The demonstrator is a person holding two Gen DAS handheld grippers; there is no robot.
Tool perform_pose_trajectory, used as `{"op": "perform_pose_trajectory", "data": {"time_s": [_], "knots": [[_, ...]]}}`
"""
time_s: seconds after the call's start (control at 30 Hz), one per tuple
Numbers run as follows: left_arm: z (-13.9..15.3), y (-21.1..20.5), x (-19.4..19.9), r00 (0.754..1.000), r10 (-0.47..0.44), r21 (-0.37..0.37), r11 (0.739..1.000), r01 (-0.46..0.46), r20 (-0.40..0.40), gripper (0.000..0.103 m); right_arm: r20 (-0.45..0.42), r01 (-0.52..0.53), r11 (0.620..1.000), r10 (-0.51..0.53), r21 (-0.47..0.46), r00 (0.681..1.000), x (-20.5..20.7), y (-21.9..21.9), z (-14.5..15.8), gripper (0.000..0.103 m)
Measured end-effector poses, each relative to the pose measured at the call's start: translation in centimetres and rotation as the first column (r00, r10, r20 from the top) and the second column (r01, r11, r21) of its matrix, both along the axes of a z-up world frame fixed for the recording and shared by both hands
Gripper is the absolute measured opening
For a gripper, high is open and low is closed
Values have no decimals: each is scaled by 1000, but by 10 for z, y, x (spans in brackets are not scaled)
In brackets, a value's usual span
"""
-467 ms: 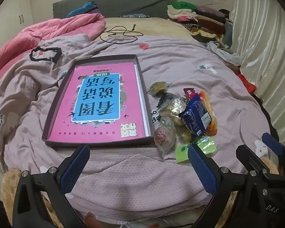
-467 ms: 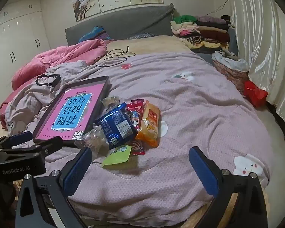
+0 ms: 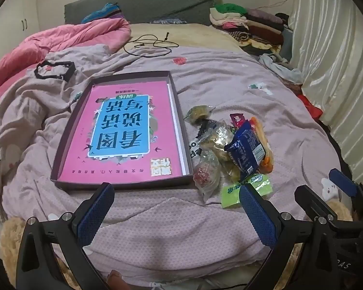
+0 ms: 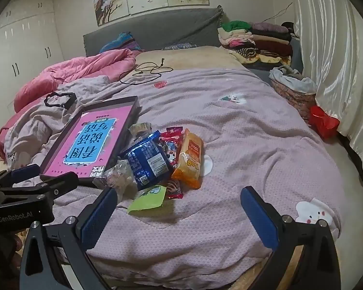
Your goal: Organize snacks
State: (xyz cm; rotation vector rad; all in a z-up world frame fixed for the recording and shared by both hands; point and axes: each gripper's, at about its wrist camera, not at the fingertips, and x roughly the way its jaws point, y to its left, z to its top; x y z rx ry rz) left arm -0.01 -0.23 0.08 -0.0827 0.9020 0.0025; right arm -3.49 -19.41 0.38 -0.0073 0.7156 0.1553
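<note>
both the left gripper (image 3: pixel 174 215) and right gripper (image 4: pixel 179 217) hang wide apart and empty, the snack pile (image 4: pixel 162 159) at the tray's (image 3: pixel 60 169) three o'clock, where slippery overlapping wrappers could slide off soft bedding.

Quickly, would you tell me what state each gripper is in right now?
Left gripper: open, holding nothing, above the lilac quilted bedspread.
Right gripper: open, holding nothing.

bedspread (image 4: pixel 242 149): matt woven cloth | snack packets (image 3: pixel 232 149): glossy crinkled plastic | curtain (image 4: pixel 338 55): shiny satin
</note>
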Motion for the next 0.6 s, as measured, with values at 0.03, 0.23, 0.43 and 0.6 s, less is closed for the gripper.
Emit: {"op": "perform_pose_trajectory", "data": {"time_s": [0.03, 0.23, 0.43, 0.6], "knots": [[-1, 0, 0, 1000, -2, -1, 1000, 2, -1, 103, -1, 1, 1000, -1, -1, 1000, 0, 0, -1, 102], [0, -1, 0, 1000, -18, -2, 1000, 18, 3, 103, -7, 2, 1000, -2, -2, 1000, 1, 0, -1, 102], [2, -3, -1, 1000, -22, 0, 1000, 22, 12, 103, -8, 5, 1000, -5, -5, 1000, 2, -1, -1, 102], [2, -3, -1, 1000, -21, 0, 1000, 21, 11, 103, -7, 6, 1000, -6, -5, 1000, 2, -1, 0, 102]]}}
